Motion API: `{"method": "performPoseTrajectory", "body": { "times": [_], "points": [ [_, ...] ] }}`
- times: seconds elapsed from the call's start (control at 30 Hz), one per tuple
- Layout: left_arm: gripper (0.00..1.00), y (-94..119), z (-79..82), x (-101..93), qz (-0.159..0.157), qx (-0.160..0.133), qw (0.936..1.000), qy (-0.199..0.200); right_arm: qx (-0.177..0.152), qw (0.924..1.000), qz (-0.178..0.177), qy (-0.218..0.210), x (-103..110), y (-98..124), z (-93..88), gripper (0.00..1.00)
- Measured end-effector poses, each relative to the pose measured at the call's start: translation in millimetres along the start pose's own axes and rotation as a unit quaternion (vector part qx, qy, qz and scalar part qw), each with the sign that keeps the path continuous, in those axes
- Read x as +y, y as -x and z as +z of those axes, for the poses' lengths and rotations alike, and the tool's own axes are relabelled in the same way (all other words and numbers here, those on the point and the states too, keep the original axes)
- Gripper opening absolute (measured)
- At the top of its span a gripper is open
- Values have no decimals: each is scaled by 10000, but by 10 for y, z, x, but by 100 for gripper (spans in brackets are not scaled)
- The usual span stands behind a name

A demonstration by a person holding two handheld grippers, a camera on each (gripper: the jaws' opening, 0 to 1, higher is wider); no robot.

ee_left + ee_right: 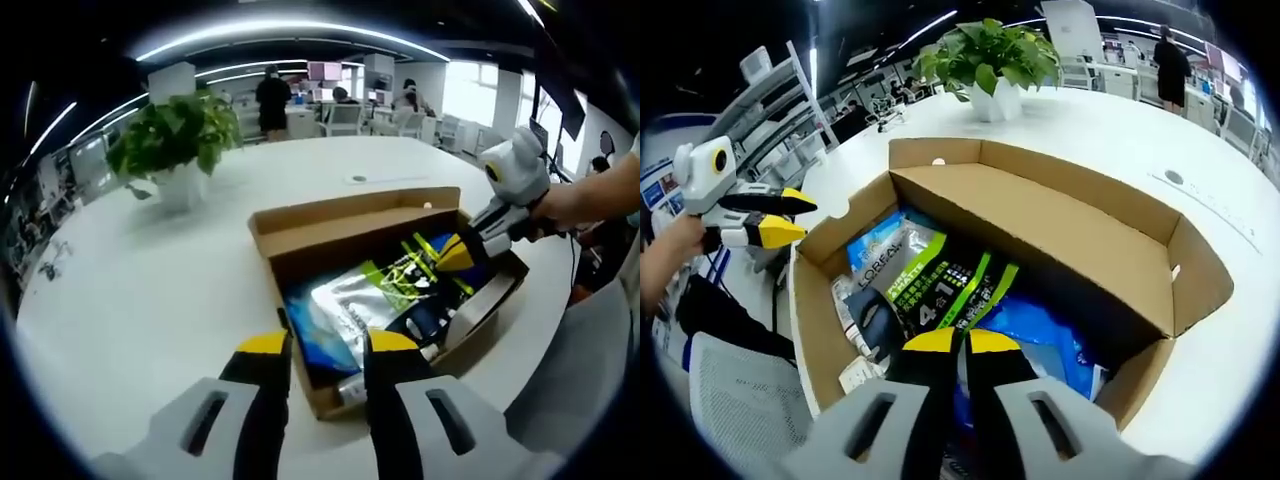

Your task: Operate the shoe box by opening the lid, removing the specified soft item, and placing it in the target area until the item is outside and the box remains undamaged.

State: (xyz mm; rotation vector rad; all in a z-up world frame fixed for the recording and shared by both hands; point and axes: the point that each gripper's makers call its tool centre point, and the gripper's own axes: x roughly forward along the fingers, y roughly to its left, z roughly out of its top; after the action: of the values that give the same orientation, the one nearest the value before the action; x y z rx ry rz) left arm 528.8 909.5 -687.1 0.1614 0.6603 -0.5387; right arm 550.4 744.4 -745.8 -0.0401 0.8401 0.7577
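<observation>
Glossy plastic pouches [940, 285], black-and-lime over blue, lie soft and slippery in the open brown cardboard shoe box [1070, 215] at centre frame. My right tool [960, 342] pinches the black pouch's edge; left tool [325, 343] hovers part-open.

The shoe box [400, 235] is a plain brown cardboard carton lying open on the white table, its lid flap folded back and standing up along the far long side; in the right gripper view the box [1070, 230] shows clean, uncrushed walls. Inside lie several soft packets. The top one is a silver, black and lime-green pouch [385, 290] lying flat and slantwise across the middle; it carries printed lettering and a large "4" [940, 285]. Beneath it sits a glossy blue packet [315, 335], partly covered, also seen at the box's near end [1040, 335].
</observation>
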Motion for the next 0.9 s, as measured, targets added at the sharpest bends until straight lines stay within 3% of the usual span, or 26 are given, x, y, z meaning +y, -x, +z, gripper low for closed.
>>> {"method": "performPoseTrajectory", "body": {
  "times": [0.4, 0.9],
  "points": [
    [25, -235, 5, -179, -312, 314, 9989, -154, 212, 9983, -246, 488, -104, 135, -69, 0],
    [22, -578, -151, -405, -878, 835, 9921, -326, 433, 9952, -454, 757, -215, 213, -185, 0]
  ]
}}
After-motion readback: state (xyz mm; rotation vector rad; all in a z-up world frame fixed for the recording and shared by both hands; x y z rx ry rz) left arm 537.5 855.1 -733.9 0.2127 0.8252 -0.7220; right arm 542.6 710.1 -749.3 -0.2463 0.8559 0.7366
